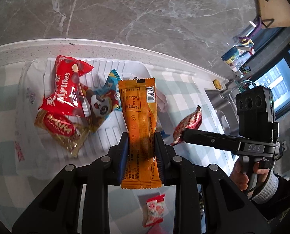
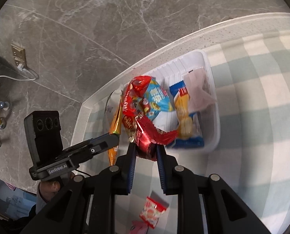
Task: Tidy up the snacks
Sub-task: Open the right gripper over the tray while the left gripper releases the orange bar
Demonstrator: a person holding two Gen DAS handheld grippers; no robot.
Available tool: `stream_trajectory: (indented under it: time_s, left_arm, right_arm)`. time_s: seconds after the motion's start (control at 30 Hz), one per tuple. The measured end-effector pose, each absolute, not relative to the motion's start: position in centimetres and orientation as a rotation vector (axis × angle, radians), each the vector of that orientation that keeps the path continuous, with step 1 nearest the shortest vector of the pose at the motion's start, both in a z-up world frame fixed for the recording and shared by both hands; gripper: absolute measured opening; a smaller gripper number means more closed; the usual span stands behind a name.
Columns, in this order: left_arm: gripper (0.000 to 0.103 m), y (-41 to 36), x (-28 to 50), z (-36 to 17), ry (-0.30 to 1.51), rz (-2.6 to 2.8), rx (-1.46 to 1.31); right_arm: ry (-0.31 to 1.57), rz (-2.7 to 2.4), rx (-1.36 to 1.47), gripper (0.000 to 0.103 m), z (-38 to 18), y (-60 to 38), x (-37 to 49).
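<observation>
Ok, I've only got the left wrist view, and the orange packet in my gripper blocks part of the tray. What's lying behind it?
Observer: A blue and yellow biscuit packet lies in the white tray, the part your orange packet covers.
Operator: And does the right gripper have both pads on that dark red packet?
Observer: Yes. The right wrist view shows the right gripper shut on the dark red packet, one pad on each side.
Operator: Anything else in the tray?
Observer: A pale pink packet sits in its far corner.

One white tray (image 1: 145,68), approx six snack pkts (image 1: 64,95) in it, two handheld tools (image 1: 141,138), one sink (image 1: 219,105)
</observation>
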State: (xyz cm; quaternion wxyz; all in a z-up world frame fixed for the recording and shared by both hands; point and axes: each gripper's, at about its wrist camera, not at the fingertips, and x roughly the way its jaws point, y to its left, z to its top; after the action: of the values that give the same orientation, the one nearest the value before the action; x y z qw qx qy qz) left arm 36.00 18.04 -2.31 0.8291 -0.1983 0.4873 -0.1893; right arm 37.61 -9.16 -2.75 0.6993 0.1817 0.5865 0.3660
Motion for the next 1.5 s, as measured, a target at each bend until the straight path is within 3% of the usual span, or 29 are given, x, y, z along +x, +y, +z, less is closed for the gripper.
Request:
stream_trajectory:
  time_s: [0.83,0.9,1.07,1.17,1.27,1.5]
  left_arm:
    - [0.024,17.9,40.8,-4.9,1.042,-0.348,-0.418]
    - [0.024,17.9,40.9,-4.9,1.038,-0.341,-0.414]
    - [0.025,17.8,40.8,-4.5,1.02,-0.315,-0.388]
    - [0.029,17.7,40.4,-3.9,1.01,-0.298,-0.368]
    - [0.048,17.6,39.8,-3.0,0.99,-0.282,-0.349]
    - [0.051,17.0,37.6,-0.4,0.938,-0.253,-0.268]
  right_arm:
    - [1.325,0.763,0.285,0.025,-5.3,-5.3,43.7]
    - [1.323,0.759,0.285,0.035,-5.4,-5.3,43.8]
    - [1.313,0.76,0.283,0.038,-5.0,-5.4,43.6]
    - [1.305,0.766,0.278,0.039,-4.5,-5.6,43.2]
    - [1.29,0.773,0.267,0.045,-3.8,-5.9,42.4]
    - [1.262,0.786,0.245,0.045,-2.3,-7.0,39.9]
